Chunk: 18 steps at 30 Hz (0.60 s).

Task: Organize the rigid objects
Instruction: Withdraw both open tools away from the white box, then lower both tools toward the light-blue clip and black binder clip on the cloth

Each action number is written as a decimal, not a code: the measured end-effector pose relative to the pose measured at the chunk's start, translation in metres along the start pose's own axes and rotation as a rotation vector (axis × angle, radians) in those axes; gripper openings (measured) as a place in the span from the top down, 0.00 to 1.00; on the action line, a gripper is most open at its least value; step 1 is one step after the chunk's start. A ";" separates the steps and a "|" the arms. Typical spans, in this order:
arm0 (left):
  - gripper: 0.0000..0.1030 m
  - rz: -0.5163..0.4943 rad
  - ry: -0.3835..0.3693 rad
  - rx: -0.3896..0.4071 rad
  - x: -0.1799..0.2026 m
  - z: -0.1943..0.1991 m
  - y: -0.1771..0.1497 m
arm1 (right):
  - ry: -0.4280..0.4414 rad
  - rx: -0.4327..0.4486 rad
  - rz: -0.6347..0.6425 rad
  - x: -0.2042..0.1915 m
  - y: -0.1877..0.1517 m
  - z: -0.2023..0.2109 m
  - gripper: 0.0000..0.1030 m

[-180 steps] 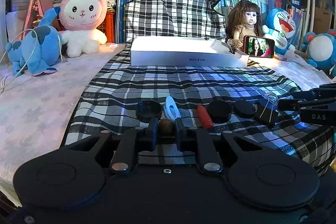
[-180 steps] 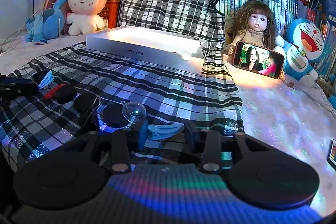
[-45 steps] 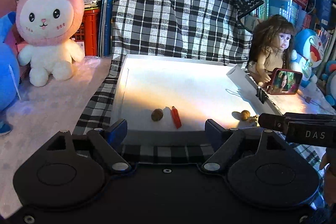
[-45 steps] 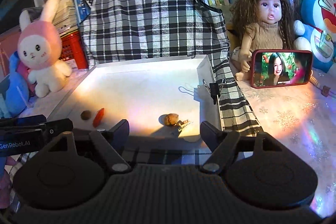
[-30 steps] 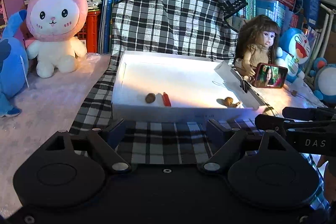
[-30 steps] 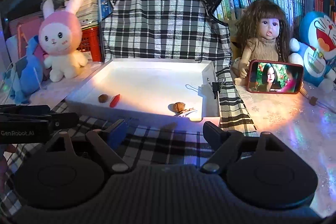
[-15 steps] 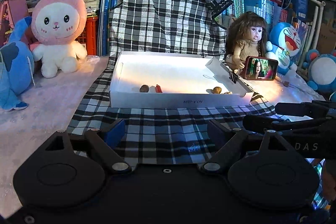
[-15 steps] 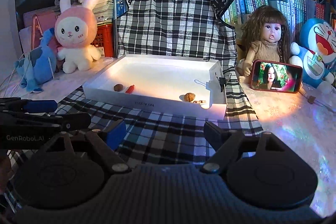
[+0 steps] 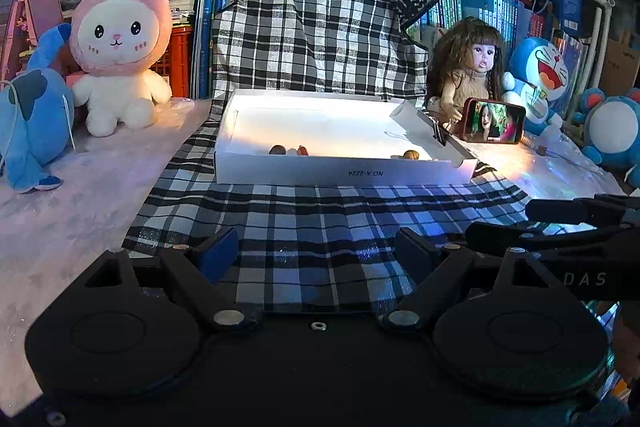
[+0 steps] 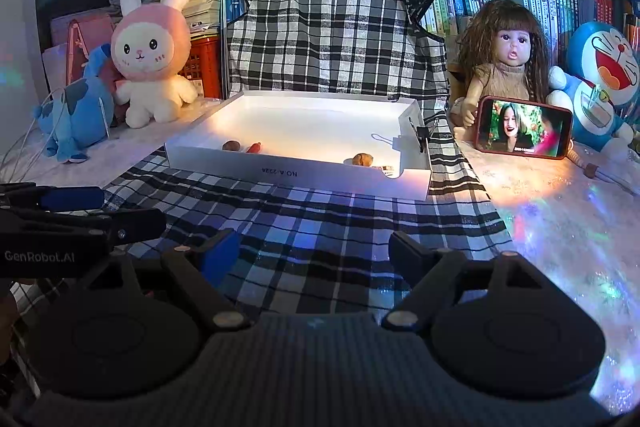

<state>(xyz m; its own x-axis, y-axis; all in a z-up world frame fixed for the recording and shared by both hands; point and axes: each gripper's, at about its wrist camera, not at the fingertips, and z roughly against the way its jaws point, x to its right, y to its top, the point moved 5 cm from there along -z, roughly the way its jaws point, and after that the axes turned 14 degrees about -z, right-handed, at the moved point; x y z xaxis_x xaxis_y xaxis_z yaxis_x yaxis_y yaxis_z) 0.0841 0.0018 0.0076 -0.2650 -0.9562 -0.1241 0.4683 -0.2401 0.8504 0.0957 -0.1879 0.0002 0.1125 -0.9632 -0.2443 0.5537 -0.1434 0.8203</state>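
A white shallow box (image 9: 344, 171) (image 10: 296, 171) lies on the checked cloth ahead of both grippers. Inside it near the front wall sit a brown nut (image 9: 277, 149) (image 10: 231, 145), a red piece (image 9: 303, 149) (image 10: 254, 147), and further right a second nut (image 9: 410, 154) (image 10: 363, 159). A black binder clip (image 10: 421, 134) grips the box's right wall. My left gripper (image 9: 318, 251) is open over bare cloth, well short of the box, nothing between its fingers. My right gripper (image 10: 314, 253) is open too, also empty. Each gripper shows at the other view's edge.
A pink rabbit plush (image 9: 120, 39) and a blue plush (image 9: 28, 123) stand at the left. A doll (image 10: 508, 67), a phone (image 10: 524, 127) showing a video and Doraemon toys (image 10: 604, 75) stand at the right. Books and a hanging checked cloth (image 9: 320, 27) fill the back.
Both grippers have drawn back from the box, which now looks smaller and further away. More checked cloth shows in front. Both stay open and empty.
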 end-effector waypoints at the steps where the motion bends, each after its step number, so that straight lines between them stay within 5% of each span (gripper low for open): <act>1: 0.18 -0.004 0.002 -0.001 0.001 0.001 -0.002 | -0.001 -0.001 0.002 0.000 -0.001 0.001 0.13; 18: 0.17 0.054 0.030 0.024 0.007 0.034 -0.042 | 0.013 -0.004 0.024 0.004 -0.031 0.023 0.13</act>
<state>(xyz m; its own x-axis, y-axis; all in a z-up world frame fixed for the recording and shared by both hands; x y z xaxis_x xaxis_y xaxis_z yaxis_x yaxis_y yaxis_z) 0.0338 0.0112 -0.0111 -0.2146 -0.9724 -0.0921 0.4610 -0.1840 0.8681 0.0602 -0.1929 -0.0143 0.1366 -0.9633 -0.2311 0.5536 -0.1192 0.8242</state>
